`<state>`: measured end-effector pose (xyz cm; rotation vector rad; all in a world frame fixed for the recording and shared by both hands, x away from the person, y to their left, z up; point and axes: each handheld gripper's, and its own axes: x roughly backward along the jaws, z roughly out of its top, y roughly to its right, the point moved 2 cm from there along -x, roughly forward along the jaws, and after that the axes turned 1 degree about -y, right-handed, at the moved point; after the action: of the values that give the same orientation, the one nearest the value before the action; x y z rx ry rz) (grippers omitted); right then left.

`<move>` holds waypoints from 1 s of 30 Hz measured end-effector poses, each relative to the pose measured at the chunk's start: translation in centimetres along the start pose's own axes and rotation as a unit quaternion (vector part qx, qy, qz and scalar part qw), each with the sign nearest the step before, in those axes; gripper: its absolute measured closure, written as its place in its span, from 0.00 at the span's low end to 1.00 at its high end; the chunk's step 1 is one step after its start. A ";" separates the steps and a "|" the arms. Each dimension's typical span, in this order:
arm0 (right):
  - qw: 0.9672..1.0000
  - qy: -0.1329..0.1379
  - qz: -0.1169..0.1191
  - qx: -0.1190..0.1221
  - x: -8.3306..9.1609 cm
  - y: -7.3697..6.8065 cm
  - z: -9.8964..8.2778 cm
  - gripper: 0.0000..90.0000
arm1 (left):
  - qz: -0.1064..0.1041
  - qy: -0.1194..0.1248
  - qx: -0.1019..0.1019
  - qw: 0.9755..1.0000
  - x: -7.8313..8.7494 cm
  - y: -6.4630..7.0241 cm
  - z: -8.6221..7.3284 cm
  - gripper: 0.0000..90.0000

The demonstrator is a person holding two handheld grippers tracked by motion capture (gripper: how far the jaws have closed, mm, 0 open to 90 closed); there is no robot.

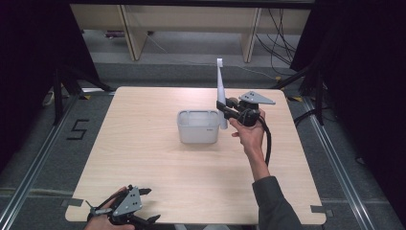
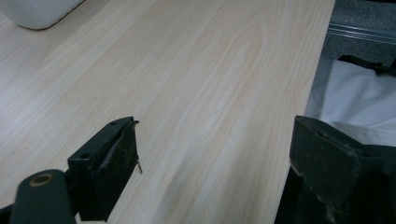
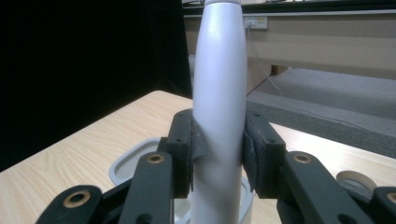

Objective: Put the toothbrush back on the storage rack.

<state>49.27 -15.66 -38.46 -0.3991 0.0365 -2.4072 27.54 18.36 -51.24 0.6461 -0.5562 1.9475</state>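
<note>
A: R gripper, what's it doing?
B: Clamped on a long white handle, looks like a toothbrush-type thing. In the right gripper view both pads press its sides, jaws squeezed on it, handle running straight up between them.
A: Upright?
B: Near upright in the high view, tilted a bit. Small head at top, lower end dips just at the right rim of a white tub, can't tell if it's inside or just beside the wall.
A: Tub where?
B: Mid table, rectangular, open top. Right gripper view has its rim right under the jaws. Person's right hand holds the gripper from the near side, cable trailing down by the forearm, grey sleeve at the bottom edge.
A: L gripper?
B: Near-left corner of the table, at the front edge, held in the left hand. Jaws wide apart, nothing between. Left gripper view: bare wood btwn them, one jaw over the table, other past its edge. Corner of the tub top left, well apart.
A: Around the table?
B: Grey floor, a "5" marked on it at left, wooden furniture legs at the back, cables back right.
</note>
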 end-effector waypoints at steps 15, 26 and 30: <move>1.000 0.003 -0.010 -0.004 -2.2 -0.3 0.9 0.74 | 0.004 0.009 0.003 1.000 -0.1 0.0 0.0 0.16; 1.000 -0.003 -0.024 0.000 -3.7 -0.1 0.7 0.74 | 0.003 0.013 0.010 1.000 -0.1 0.2 0.0 0.16; 1.000 -0.002 -0.022 -0.009 -4.0 0.0 0.6 0.74 | -0.002 0.008 0.008 1.000 -0.1 0.1 0.1 0.16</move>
<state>52.25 -13.04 -39.00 -0.4169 0.0474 -2.4519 27.47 18.23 -51.26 0.6417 -0.5292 1.9546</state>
